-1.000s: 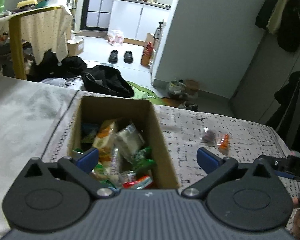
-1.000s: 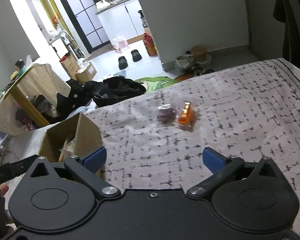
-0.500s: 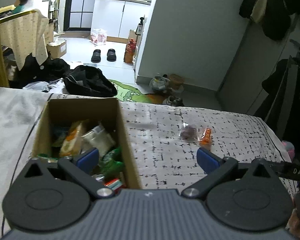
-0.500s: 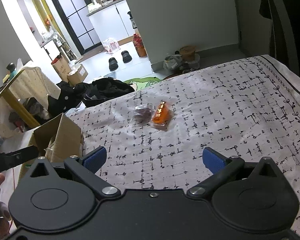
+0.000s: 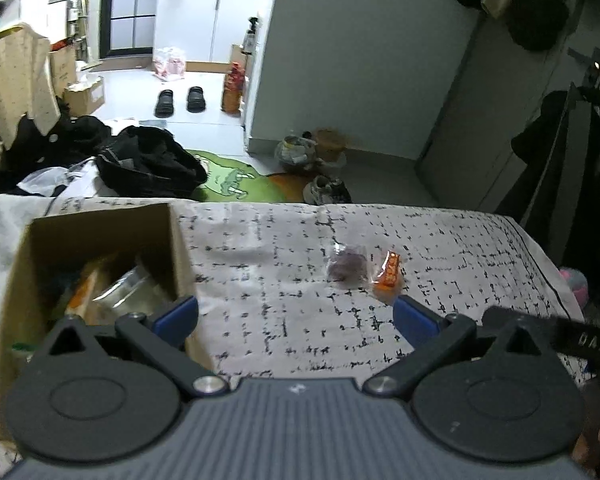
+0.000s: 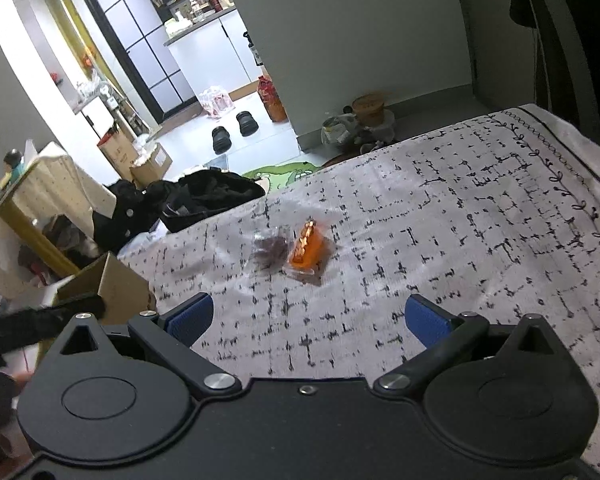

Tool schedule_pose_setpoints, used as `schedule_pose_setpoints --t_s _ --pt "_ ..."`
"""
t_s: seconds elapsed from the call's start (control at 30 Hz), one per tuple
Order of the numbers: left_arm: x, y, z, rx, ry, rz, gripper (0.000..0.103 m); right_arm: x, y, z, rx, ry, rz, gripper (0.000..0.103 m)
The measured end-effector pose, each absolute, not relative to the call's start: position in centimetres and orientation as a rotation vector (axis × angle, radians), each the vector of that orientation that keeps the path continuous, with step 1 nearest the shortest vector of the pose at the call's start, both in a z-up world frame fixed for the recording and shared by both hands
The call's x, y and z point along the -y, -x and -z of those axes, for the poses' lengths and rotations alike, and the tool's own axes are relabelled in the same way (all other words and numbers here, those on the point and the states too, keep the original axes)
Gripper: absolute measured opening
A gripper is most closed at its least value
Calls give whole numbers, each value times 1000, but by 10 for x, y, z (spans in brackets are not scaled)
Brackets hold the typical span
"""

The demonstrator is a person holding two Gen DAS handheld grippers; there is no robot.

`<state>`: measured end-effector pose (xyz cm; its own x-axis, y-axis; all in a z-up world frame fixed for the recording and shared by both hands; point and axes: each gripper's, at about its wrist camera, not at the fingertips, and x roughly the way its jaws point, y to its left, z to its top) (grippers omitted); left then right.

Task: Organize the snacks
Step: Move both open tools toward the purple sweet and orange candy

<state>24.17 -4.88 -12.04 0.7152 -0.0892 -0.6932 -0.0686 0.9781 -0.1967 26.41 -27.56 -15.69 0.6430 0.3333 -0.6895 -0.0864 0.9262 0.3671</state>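
Two small wrapped snacks lie side by side on the patterned cloth: a dark purple one [image 5: 347,267] [image 6: 269,249] and an orange one [image 5: 388,276] [image 6: 307,249]. A cardboard box [image 5: 100,232] [image 6: 112,288] holding several snack packets stands to their left. My left gripper [image 5: 296,316] is open and empty, its left finger at the box's right wall and its right finger just below the orange snack. My right gripper [image 6: 308,318] is open and empty, a short way in front of both snacks.
The cloth-covered surface [image 6: 480,220] ends at a far edge with the floor beyond, where a black bag [image 5: 148,164], slippers [image 5: 180,100] and a green mat [image 5: 236,180] lie. Dark clothes hang at the right [image 5: 580,152].
My left gripper has swung right from over the box toward the two snacks. The right gripper has come closer to them, so they sit more central and larger.
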Motion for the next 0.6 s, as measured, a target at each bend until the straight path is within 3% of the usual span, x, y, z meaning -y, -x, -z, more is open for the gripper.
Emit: schedule_pose_setpoints --t_s 0.27,0.43,0.6 --pt "62 -276 138 -780 240 37 100 271 -297 171 -860 -346 -241 89" --pt "65 -300 155 -815 266 29 90 266 -318 190 -909 -385 -249 73" --pt "69 -321 170 -843 280 22 75 261 -339 209 -946 -414 -252 65"
